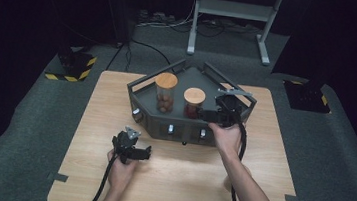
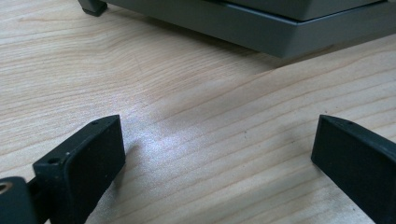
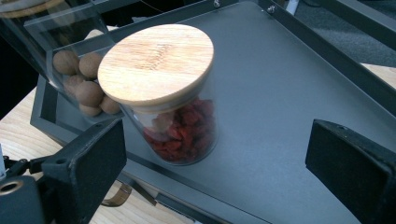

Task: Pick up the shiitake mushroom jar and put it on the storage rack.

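Bamboo lids cap both glass jars in the dark metal tray point(image 1: 143, 91), which sits toward the far edge of the wooden table point(image 1: 105, 108). We see the shorter jar point(image 1: 194, 102), packed with red dried berries, near the tray's front wall and about midway along it; the taller jar point(image 1: 165, 93), holding round brown nuts or fruits, stands just to its left. From above we cannot tell whether the two jars touch.

Our right gripper point(image 1: 215, 115) is over the tray's right front part, beside the shorter jar. In the right gripper view its jaws stand wide apart with nothing between the pads; the shorter jar point(image 3: 173, 95) appears tilted there because the camera is turned, and lies toward the left jaw, which covers a little of its lower edge. The taller jar point(image 3: 70, 60) is cut off by that picture's top and left edges, so only its lower glass and some of its contents show. The tray's floor point(image 3: 289, 79) is bare grey behind the jar.

Our left gripper point(image 1: 133, 151) rests low over the table's near-left part, short of the tray's front. Its jaws are also spread wide, with only wood grain between them, and the tray's lower front edge point(image 2: 261, 28) crosses the top of that view, its upper part cut off.
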A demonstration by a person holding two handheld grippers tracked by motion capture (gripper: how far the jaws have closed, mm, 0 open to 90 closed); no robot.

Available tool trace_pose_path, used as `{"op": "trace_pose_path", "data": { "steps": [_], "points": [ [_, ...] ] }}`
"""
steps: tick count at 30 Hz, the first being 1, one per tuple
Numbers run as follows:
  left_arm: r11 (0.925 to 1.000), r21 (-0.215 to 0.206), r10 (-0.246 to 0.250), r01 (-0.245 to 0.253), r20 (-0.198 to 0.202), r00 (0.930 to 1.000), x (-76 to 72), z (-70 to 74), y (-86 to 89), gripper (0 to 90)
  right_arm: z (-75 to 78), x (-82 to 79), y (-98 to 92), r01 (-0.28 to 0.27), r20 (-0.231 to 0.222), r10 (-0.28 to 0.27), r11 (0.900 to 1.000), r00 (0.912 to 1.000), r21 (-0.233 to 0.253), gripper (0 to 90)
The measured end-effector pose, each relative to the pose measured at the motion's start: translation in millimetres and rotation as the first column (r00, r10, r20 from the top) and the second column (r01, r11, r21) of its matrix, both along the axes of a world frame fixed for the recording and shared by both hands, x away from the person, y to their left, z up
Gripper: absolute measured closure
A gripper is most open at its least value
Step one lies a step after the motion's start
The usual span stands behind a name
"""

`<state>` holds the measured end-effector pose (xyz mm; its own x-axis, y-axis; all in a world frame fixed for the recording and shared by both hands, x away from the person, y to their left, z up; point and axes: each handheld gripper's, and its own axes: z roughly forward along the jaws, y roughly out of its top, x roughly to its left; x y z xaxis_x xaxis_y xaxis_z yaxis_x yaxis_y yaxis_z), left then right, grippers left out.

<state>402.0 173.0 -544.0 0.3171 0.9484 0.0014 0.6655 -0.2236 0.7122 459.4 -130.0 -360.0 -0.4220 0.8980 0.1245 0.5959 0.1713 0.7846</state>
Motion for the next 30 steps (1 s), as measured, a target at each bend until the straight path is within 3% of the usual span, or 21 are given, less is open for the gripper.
{"op": "trace_pose_path", "data": {
  "steps": [20, 30],
  "points": [
    [1.0000, 0.000, -0.001, 0.001, -0.001, 1.0000, 0.0, 0.0, 0.0, 2.6, -1.8, 0.6, -33.1, -0.045, 0.048, 0.047, 0.998, 0.9977, -0.054, 4.9],
    [1.0000, 0.001, -0.001, 0.001, -0.002, 1.0000, 0.0, 0.1, 0.1, 2.6, -0.4, -1.1, -42.9, -0.081, 0.088, 0.088, 0.994, 0.9923, -0.079, 5.0]
  ]
}}
